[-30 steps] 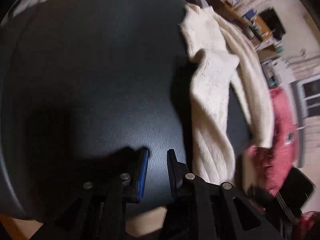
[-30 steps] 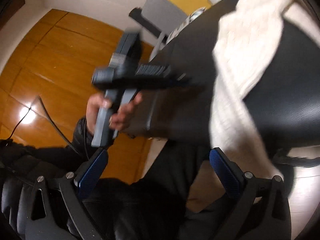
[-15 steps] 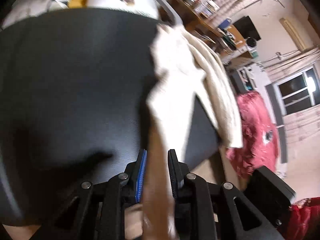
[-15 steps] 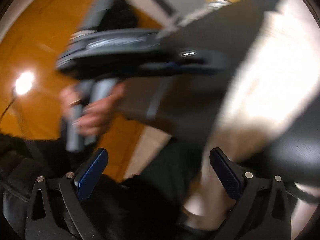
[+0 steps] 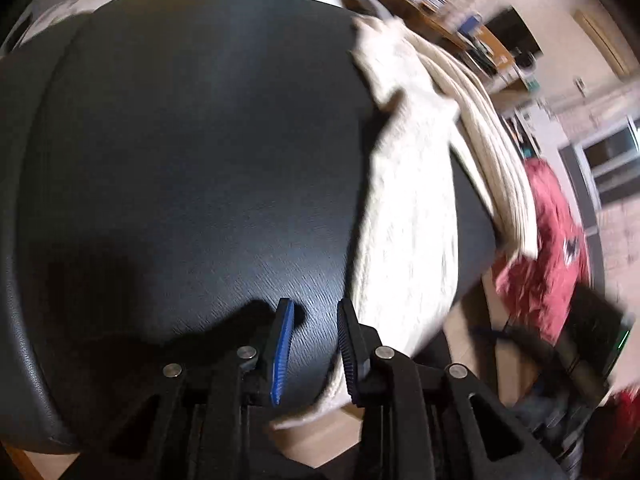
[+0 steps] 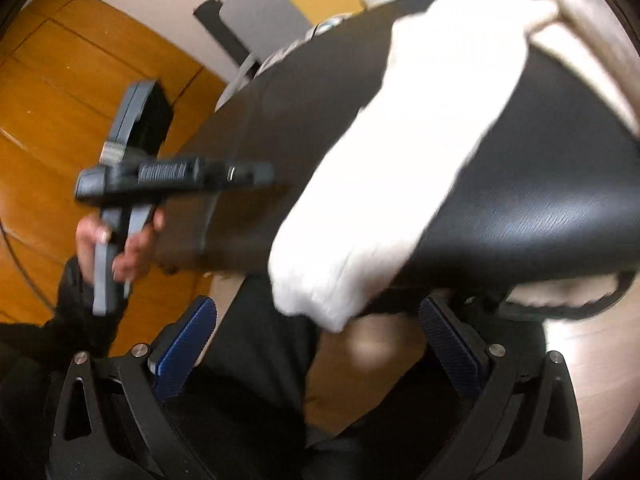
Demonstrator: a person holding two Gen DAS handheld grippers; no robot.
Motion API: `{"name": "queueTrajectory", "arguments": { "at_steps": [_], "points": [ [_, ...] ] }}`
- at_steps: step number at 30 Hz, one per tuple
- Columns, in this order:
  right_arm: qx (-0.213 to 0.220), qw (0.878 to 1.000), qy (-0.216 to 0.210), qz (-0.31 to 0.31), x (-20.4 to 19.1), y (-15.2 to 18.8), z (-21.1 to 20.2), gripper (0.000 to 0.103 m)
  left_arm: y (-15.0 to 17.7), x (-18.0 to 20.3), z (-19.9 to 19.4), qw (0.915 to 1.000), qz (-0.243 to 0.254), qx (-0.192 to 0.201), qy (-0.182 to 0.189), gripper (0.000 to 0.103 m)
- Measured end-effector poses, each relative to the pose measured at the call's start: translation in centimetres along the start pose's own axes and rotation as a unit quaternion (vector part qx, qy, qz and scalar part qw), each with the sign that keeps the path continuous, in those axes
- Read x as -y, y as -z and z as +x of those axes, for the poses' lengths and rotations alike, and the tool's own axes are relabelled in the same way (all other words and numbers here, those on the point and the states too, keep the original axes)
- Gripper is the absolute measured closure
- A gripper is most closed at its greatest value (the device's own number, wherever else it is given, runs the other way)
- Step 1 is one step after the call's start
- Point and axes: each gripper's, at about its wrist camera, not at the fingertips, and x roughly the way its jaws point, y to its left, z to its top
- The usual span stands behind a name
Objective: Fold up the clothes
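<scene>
A cream knitted sweater [image 5: 412,208] lies along the right side of a black leather table [image 5: 180,160], one sleeve hanging over the near edge. My left gripper [image 5: 314,344] hovers at the near edge just left of that sleeve, jaws narrowly apart with nothing between them. In the right wrist view the sleeve [image 6: 400,184] drapes over the table edge [image 6: 540,208]. My right gripper [image 6: 320,352] is wide open and empty below the sleeve end. The left gripper [image 6: 176,176] shows there at the left, held by a hand.
A red fluffy garment [image 5: 552,248] lies off the table's right side beside a black device [image 5: 592,328]. Shelves and clutter stand at the back right. Orange wooden floor [image 6: 52,80] lies left of the table. The person's dark clothing fills the bottom of the right wrist view.
The left gripper swung over the sleeve and back to its left. The sleeve now lies straighter along the table, its end over the edge. The right gripper stayed open.
</scene>
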Motion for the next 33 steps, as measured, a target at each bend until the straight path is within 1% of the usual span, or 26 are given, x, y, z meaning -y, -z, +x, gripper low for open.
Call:
{"name": "queueTrajectory", "arguments": {
  "at_steps": [1,5,8,10,11,12,14,16,19,22,23,24,25,27,29,32,33],
  "points": [
    [0.017,1.0,0.009,-0.007,-0.3,-0.6,-0.2,0.0,0.7,0.7,0.2,0.9997,0.02,0.005,-0.013,0.081],
    [0.043,0.998,0.046,-0.026,-2.4,-2.6,0.5,0.0,0.8,2.6,2.1,0.9976,0.066,0.006,-0.016,0.08],
    [0.043,0.996,0.072,-0.024,-1.4,-4.9,0.4,0.0,0.9,3.3,2.7,0.9956,0.086,0.024,-0.027,0.077],
    [0.041,0.996,0.08,-0.021,-1.2,-6.1,1.1,0.0,0.8,3.7,2.8,0.9939,0.102,0.031,-0.031,0.076],
    [0.04,0.996,0.083,-0.019,-0.9,-6.5,1.4,0.0,0.9,3.8,2.8,0.9933,0.107,0.032,-0.027,0.076],
    [0.037,0.995,0.088,-0.02,-0.5,-6.8,1.7,0.0,1.0,3.8,2.8,0.9936,0.108,0.03,-0.011,0.076],
    [0.025,0.994,0.103,-0.021,0.0,-7.3,3.1,0.0,1.2,3.9,3.1,0.9941,0.101,0.023,0.034,0.076],
    [0.004,0.994,0.112,-0.01,0.8,-7.4,4.7,0.0,1.5,3.5,3.5,0.994,0.083,0.012,0.071,0.076],
    [-0.005,0.994,0.108,0.005,1.4,-7.7,5.7,0.0,1.8,3.1,4.1,0.9932,0.064,0.017,0.095,0.076],
    [-0.008,0.995,0.087,0.037,2.2,-8.3,5.8,0.0,2.2,3.0,4.4,0.9911,0.045,0.021,0.123,0.076],
    [-0.007,0.996,0.08,0.045,2.5,-8.5,5.8,0.0,2.3,3.0,4.6,0.9895,0.036,0.02,0.139,0.077],
    [-0.005,0.996,0.072,0.053,2.7,-8.6,5.8,0.0,2.3,2.9,4.9,0.9885,0.03,0.019,0.147,0.082],
    [-0.002,0.996,0.064,0.061,3.0,-8.6,5.7,0.0,2.2,3.2,5.4,0.9888,0.027,0.017,0.146,0.096],
    [0.003,0.996,0.054,0.069,3.3,-8.7,5.7,0.0,2.6,4.2,5.7,0.9905,0.024,0.025,0.133,0.099],
    [0.006,0.996,0.05,0.071,3.4,-8.6,5.8,0.0,2.1,4.4,5.8,0.9903,0.018,0.039,0.132,0.1],
    [0.006,0.996,0.052,0.07,3.3,-8.9,6.0,0.0,0.9,4.3,4.6,0.9907,0.004,0.076,0.113,0.101],
    [0.003,0.996,0.054,0.067,3.1,-9.0,6.1,0.0,0.4,3.9,3.6,0.9895,-0.005,0.092,0.111,0.101]
  ]
}}
